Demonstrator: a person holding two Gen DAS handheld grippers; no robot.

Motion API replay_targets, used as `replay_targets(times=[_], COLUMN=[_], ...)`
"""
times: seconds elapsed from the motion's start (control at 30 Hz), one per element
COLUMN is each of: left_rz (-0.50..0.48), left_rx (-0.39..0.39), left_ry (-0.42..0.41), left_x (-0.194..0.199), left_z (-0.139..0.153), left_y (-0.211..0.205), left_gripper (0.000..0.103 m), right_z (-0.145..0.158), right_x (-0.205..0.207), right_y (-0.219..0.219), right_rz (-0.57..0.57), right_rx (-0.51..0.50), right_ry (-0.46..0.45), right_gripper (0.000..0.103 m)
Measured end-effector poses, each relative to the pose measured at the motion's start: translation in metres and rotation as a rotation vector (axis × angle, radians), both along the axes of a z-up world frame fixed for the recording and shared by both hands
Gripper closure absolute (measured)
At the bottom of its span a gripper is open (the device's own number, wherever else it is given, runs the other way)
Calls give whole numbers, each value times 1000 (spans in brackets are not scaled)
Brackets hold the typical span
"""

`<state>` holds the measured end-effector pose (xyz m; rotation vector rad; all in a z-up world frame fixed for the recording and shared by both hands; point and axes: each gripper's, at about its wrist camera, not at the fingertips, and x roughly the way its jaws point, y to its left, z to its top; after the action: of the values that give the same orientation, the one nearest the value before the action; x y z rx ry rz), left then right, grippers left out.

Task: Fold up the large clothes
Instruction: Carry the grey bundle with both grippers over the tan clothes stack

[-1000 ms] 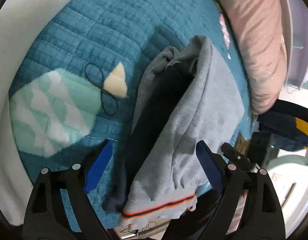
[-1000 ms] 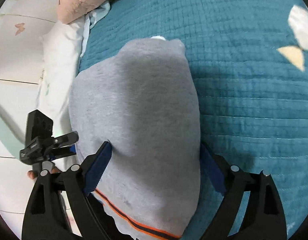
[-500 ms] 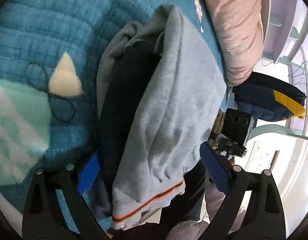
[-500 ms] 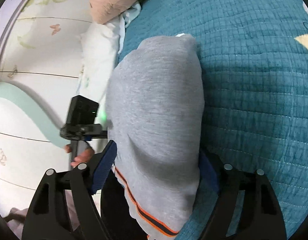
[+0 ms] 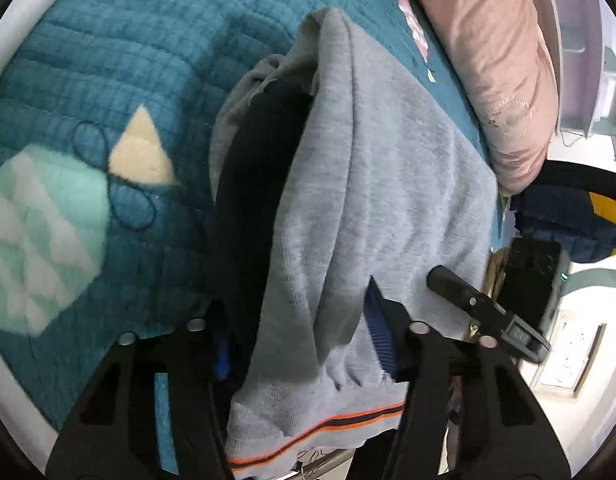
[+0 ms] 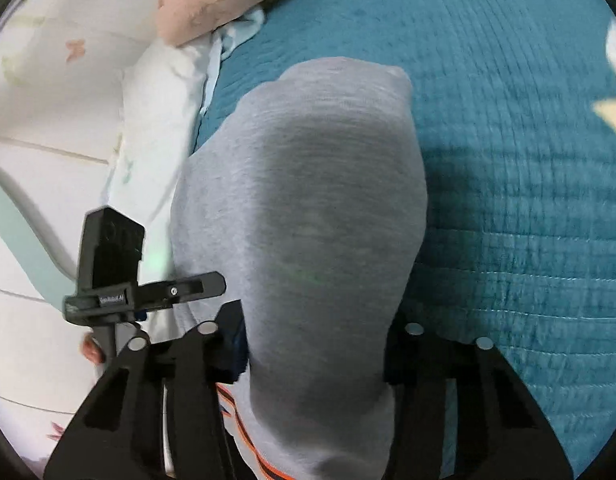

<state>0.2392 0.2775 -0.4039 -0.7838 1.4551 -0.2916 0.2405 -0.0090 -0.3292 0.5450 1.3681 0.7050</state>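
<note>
Sweater (image 5: 392,184), soft grey knit with an orange-striped hem, bunches where we see both the left gripper (image 5: 304,344) and right gripper (image 6: 314,344) just closed, pinching it, over the quilted teal bed (image 6: 508,160).

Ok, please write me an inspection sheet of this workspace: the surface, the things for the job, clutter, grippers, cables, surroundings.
Surface: teal quilted bedspread with pale patchwork shapes.
Job's things: grey sweatshirt, folded into a thick bundle, orange and dark stripes along its hem, a dark navy layer inside the fold.
Clutter: nothing seen.
Grippers: left gripper and right gripper have both just been closing, each with the hem end of the bundle bunched between its jaws; pads press the cloth.
Cables: nothing seen.
Surroundings: pink pillow beside the bundle, white sheet at the bed's edge, dark blue and yellow item beyond.
</note>
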Motion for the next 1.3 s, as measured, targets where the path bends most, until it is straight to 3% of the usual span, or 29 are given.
replay_targets(times=[0.3,0.67,0.97,1.13,1.3], left_rz=[-40,-109,-212,-295,-384], left_rx=[4,36,22,25,-22], left_ry=[-36,-54,-83,-94,-94], left_x=[-9,-14,3,21,44], left_z=[30,74,107,120,134], left_y=[-13,-79,-191,-275,-363], left_gripper=[61,60,60,60,60], right_z=[39,84,112,127,147], right_x=[-17,-38,-57,-68,-80], right_y=[-5,-51,-146,-221,-305], right_rz=[46,30,-65,-135,-204], right_rx=[31,7,4,-30,-74], right_ry=[-59,-106,-142,-155,-173], right_gripper=[66,66,66,66,66])
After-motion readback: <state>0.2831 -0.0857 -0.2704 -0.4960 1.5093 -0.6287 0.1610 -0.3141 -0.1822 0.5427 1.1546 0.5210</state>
